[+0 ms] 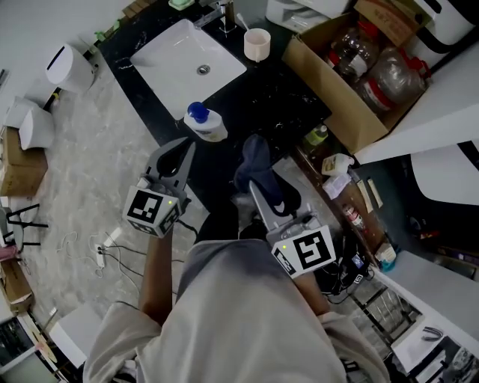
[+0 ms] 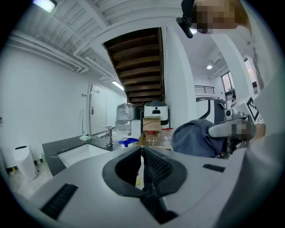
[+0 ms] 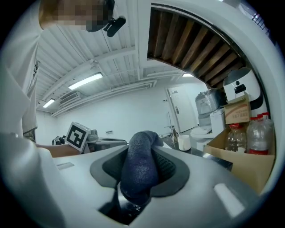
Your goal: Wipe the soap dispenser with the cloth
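Note:
The soap dispenser (image 1: 203, 123), a squat white bottle with a blue cap, stands on the black counter (image 1: 277, 97) at the sink's near corner. My left gripper (image 1: 185, 149) is shut and empty, its tips just short of the dispenser. The left gripper view shows the closed jaws of the left gripper (image 2: 143, 155) and the dispenser's blue cap (image 2: 128, 142) beyond them. My right gripper (image 1: 258, 182) is shut on a dark blue cloth (image 1: 253, 157), held to the right of the dispenser. In the right gripper view the cloth (image 3: 140, 167) sticks up from the right gripper (image 3: 140, 153) and hides its tips.
A white sink (image 1: 168, 63) with a faucet (image 1: 218, 13) lies beyond the dispenser, a white cup (image 1: 257, 44) beside it. An open cardboard box (image 1: 329, 90) holding bottles sits at right. A green-capped bottle (image 1: 317, 135) and white spray bottle (image 1: 338, 163) stand on a lower shelf.

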A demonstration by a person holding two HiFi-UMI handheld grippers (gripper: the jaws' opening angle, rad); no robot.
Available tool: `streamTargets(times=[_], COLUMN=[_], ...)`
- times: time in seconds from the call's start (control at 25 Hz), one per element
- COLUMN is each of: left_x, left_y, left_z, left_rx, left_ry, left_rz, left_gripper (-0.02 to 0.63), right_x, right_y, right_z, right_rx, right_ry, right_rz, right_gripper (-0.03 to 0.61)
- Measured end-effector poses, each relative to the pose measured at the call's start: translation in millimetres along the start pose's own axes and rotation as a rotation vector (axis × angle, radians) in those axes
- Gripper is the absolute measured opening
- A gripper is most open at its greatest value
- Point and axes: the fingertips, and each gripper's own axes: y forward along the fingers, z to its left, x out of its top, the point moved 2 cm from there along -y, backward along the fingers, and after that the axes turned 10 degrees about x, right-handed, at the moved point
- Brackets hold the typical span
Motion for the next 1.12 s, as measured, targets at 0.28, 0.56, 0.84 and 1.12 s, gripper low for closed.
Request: streamTargets(times=[0.28,0.56,0.84,1.12], left_x=[0,-7,-24,-45], left_y=[33,58,73,87], left_z=[31,39,33,19], left_rx=[-0.099,-0.407,-0.666,-0.861], left_ry=[0.077,0.221,0.351,0.496], left_rz=[0.014,0.042,0.078,0.117], left_gripper=[0.076,0.22,0.249,0.259], right_x=[9,11,6,-5], right_y=[34,67,83,89], right_z=[-12,-23,-31,-32], right_rx=[-0.051,-0.111,-0.217,-0.33], right_ry=[-0.014,-0.014,0.003,0.016], right_rz=[0.012,0.038,0.052,0.061], right_gripper=[0.13,0.132,0.132,0.132])
